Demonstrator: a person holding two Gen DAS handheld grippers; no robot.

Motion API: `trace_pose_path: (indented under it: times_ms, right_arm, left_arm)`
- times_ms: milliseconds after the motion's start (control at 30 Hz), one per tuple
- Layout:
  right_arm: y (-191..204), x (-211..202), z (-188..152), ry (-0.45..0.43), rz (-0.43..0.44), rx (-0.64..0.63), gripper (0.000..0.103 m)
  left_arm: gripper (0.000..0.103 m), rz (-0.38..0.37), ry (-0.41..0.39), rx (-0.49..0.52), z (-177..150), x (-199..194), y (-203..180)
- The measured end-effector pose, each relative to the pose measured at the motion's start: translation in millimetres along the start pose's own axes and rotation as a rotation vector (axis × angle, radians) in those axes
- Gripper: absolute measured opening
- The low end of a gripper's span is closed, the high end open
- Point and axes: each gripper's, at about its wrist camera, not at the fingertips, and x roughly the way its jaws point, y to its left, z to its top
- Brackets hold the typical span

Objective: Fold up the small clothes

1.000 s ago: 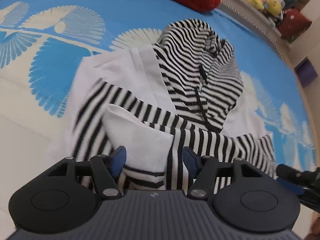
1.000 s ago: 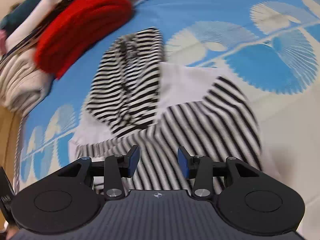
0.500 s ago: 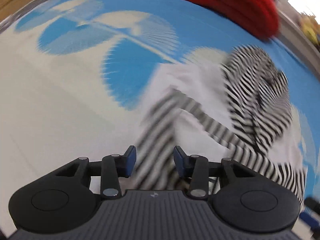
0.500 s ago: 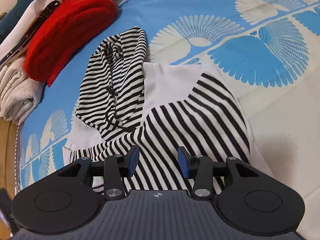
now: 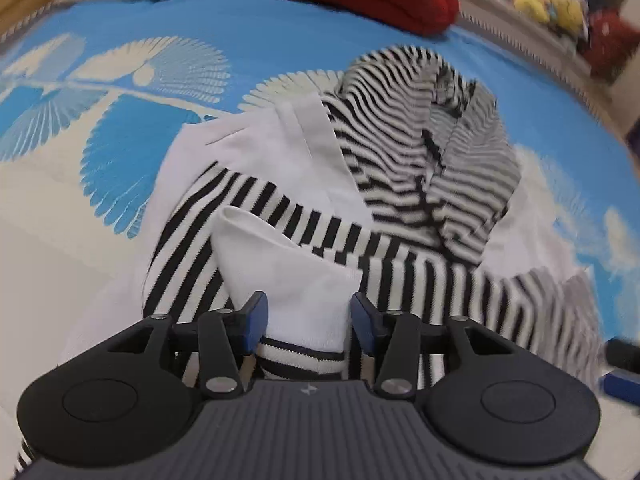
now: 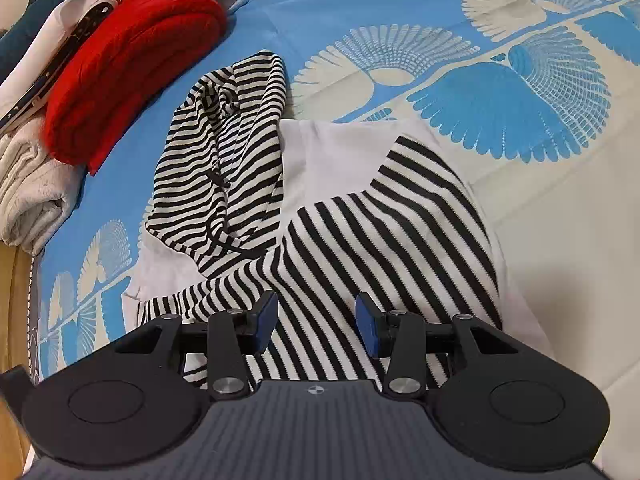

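A small white hoodie with a black-and-white striped hood [image 5: 424, 160] and striped sleeves lies on the blue patterned bedsheet [image 5: 120, 80]. In the left wrist view a sleeve with a white cuff [image 5: 288, 276] is folded across the body, and its end lies between the open fingers of my left gripper [image 5: 307, 322]. In the right wrist view the hoodie [image 6: 360, 216] lies just ahead of my right gripper [image 6: 317, 322], which is open and empty over the striped sleeve [image 6: 400, 240].
A folded red garment [image 6: 128, 64] and a stack of cream and dark clothes [image 6: 32, 184] sit at the bed's far side. Soft toys [image 5: 548, 4] stand on a ledge beyond. A wooden bed edge [image 6: 16, 320] runs at the left.
The left gripper swung away to the left over the bare sheet, then came back over the white cuff with its jaws open. The right gripper stayed open over the striped sleeve.
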Motion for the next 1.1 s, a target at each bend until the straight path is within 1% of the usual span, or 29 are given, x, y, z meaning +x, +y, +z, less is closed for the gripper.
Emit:
trace_pose_path:
  times_ms: [33, 100, 133, 167, 200, 233, 267, 333, 433, 533, 600, 633, 700, 800, 867, 900, 933, 967, 1000, 1033, 1100]
  right_arm:
    - [-1.4, -0.5, 1.0, 0.000, -0.004, 0.001, 0.045]
    - [-4.3, -1.3, 4.1, -0.003, -0.008, 0.005, 0.045]
    - [-5.3, -1.6, 5.6, -0.005, -0.010, 0.005, 0.045]
    - [-6.1, -1.9, 7.1, -0.008, -0.012, 0.004, 0.045]
    - [-7.1, -1.9, 7.9, -0.008, -0.014, 0.005, 0.045]
    - [-7.8, -1.9, 8.5, -0.007, -0.014, 0.009, 0.045]
    - [-8.1, -2.1, 8.9, -0.005, -0.010, 0.014, 0.045]
    - [-7.0, -2.8, 8.8, 0.002, -0.007, 0.020, 0.045]
    - [-4.1, -3.9, 7.8, 0.006, 0.006, 0.022, 0.045]
    - [-2.5, -5.8, 7.6, 0.002, 0.012, 0.026, 0.045]
    - [-2.9, -6.5, 7.3, -0.003, 0.008, 0.027, 0.045]
    - [-3.7, -6.5, 7.1, -0.003, 0.005, 0.030, 0.045]
    - [-5.9, -6.1, 6.7, 0.000, 0.003, 0.039, 0.045]
    - [-7.9, -4.9, 6.7, 0.007, 0.000, 0.045, 0.045]
    - [-9.5, -3.9, 6.8, 0.012, -0.001, 0.048, 0.045]
    - [-10.4, -3.2, 6.9, 0.015, -0.001, 0.050, 0.045]
    - [-11.7, -2.4, 6.9, 0.020, -0.002, 0.054, 0.045]
    - [-13.2, -1.4, 7.0, 0.026, 0.000, 0.059, 0.045]
    - [-14.3, 0.1, 7.4, 0.031, 0.001, 0.067, 0.045]
    - [-15.9, 1.5, 7.2, 0.037, 0.002, 0.074, 0.046]
    - [-19.4, 3.8, 7.1, 0.046, -0.002, 0.089, 0.046]
  left_arm:
    - [0.053, 0.017, 0.009, 0.026, -1.5, 4.0, -5.0]
    - [0.053, 0.030, 0.002, 0.076, -3.8, 5.9, -11.6]
    - [0.049, 0.035, -0.007, 0.098, -5.0, 5.2, -13.1]
    - [0.023, 0.050, -0.015, 0.114, -5.6, 3.6, -12.2]
    - [0.005, 0.066, -0.017, 0.112, -5.0, 1.2, -8.1]
    - [0.005, 0.080, -0.020, 0.089, -3.4, -3.2, -1.7]
    - [0.005, 0.092, -0.019, 0.033, -1.7, -10.4, 8.7]
    - [0.005, 0.082, -0.007, -0.101, 0.5, -30.0, 31.1]
    - [0.006, 0.086, -0.019, -0.221, -2.2, -58.7, 57.1]
    - [0.009, 0.054, -0.011, -0.365, -2.8, -69.2, 87.2]
    - [0.016, 0.045, -0.010, -0.425, 3.9, -67.4, 103.3]
    - [0.019, 0.041, -0.013, -0.435, 8.8, -67.4, 108.4]
    - [0.033, 0.008, -0.008, -0.426, 17.0, -61.7, 113.6]
    - [0.034, -0.012, 0.069, -0.435, 17.0, -47.0, 120.8]
    - [0.034, -0.001, 0.120, -0.429, 12.7, -35.7, 123.2]
    - [0.034, -0.014, 0.163, -0.432, 10.1, -28.6, 124.2]
    - [0.034, -0.044, 0.195, -0.446, 7.3, -23.0, 125.3]
    - [0.031, -0.071, 0.213, -0.460, 4.9, -19.5, 126.0]
    - [0.012, -0.062, 0.206, -0.442, 3.8, -20.8, 124.9]
    - [0.004, -0.037, 0.183, -0.405, 5.3, -25.2, 122.4]
    - [0.004, -0.004, 0.101, -0.297, 13.3, -44.5, 112.5]
